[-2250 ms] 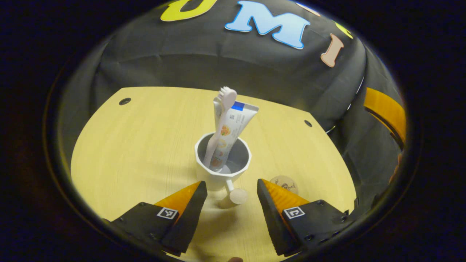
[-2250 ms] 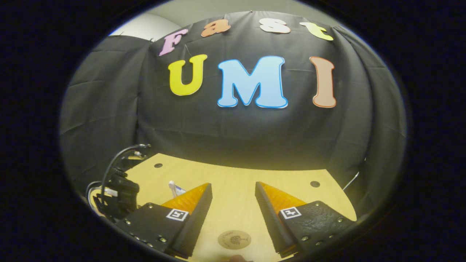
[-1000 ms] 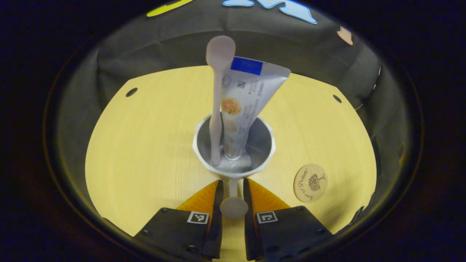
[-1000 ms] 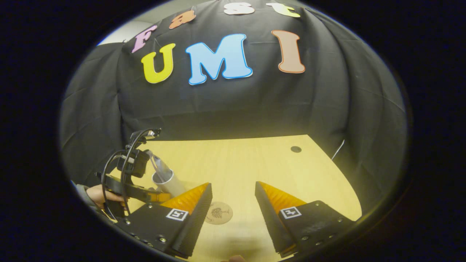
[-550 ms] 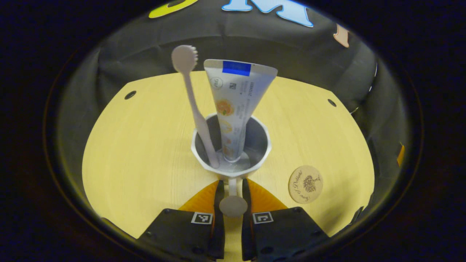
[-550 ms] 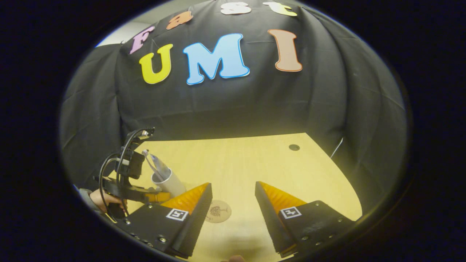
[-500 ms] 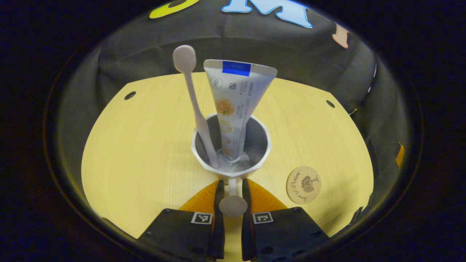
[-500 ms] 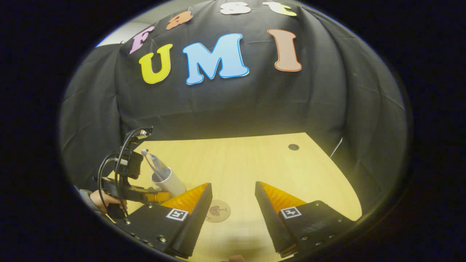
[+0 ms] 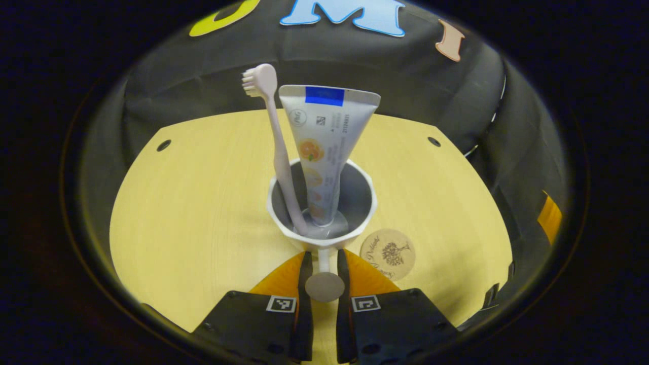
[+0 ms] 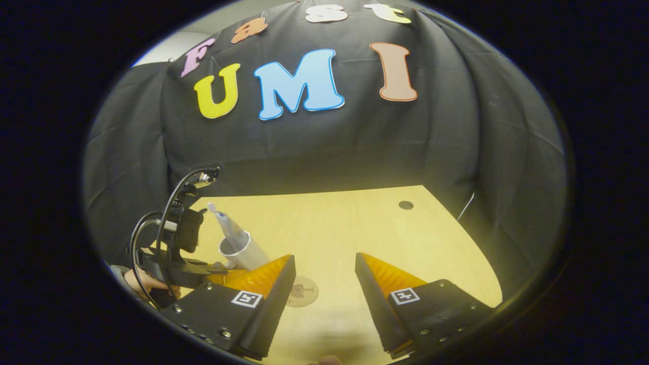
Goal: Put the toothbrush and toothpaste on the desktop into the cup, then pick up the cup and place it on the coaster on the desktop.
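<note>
At the near edge of the left gripper view, the left claw (image 9: 321, 268) is closed on the thin handle (image 9: 324, 276) of a white cup (image 9: 324, 203), one finger pressing on each side of its stem, the round knob at the handle's end sitting between them. The cup appears to be carried just above the yellow wooden desk (image 9: 192, 203), though whether its base has left the surface cannot be told for certain. Inside it stand the toothbrush (image 9: 276, 147), leaning left with bristles up, and the toothpaste (image 9: 324, 147), cap down and crimped end high. The first half of the job looks done: both items are in the cup. What is left is to set the cup on the round cork coaster (image 9: 388, 253), which lies on the desk just to the right of the cup and close to the claw. Nothing lies between cup and coaster; the tall, loose contents could tip if the cup tilts. In the right gripper view the right claw (image 10: 324, 268) hangs open and holds nothing, above the desk, its left finger covering part of the coaster (image 10: 303, 292). Beyond it, the cup (image 10: 241, 251) shows in the other claw's grip, with a hand (image 10: 144, 286) on that tool. Farther back are two small holes (image 9: 164, 145) in the desk and the black cloth wall (image 10: 324, 147)
</note>
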`<state>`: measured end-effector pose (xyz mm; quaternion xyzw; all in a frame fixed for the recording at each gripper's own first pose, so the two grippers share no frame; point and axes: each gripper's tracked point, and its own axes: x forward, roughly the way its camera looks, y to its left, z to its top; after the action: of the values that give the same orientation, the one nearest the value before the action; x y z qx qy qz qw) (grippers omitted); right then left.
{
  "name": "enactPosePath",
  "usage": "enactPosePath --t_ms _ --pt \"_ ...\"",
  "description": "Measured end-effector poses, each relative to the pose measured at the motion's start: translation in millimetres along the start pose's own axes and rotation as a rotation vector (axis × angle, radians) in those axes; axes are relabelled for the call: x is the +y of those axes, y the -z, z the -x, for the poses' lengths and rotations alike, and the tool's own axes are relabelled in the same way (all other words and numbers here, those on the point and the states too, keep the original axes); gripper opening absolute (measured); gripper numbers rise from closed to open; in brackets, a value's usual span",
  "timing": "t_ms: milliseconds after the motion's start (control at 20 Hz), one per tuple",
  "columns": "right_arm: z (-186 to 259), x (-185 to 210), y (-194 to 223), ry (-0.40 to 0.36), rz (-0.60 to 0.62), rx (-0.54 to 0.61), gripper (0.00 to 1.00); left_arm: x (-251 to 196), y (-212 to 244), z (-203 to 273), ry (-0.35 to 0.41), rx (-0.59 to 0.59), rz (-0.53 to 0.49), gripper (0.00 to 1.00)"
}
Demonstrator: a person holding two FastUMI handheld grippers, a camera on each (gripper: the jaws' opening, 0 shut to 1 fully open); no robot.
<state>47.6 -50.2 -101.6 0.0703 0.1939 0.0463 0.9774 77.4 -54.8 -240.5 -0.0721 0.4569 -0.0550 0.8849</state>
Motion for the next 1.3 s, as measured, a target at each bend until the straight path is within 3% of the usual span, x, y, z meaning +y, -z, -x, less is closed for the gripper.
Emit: enactPosePath --t_ms 650,1300 --pt "23.8 -34.1 9.7 0.031 -0.04 -0.005 0.77 -70.5 30.9 0.7 0.051 0.049 -0.074 0.24" --pt "32.5 -61.3 15.6 0.042 -0.044 0.0 0.77 -96.2 44.0 -12.9 0.015 0.073 -0.116 0.25"
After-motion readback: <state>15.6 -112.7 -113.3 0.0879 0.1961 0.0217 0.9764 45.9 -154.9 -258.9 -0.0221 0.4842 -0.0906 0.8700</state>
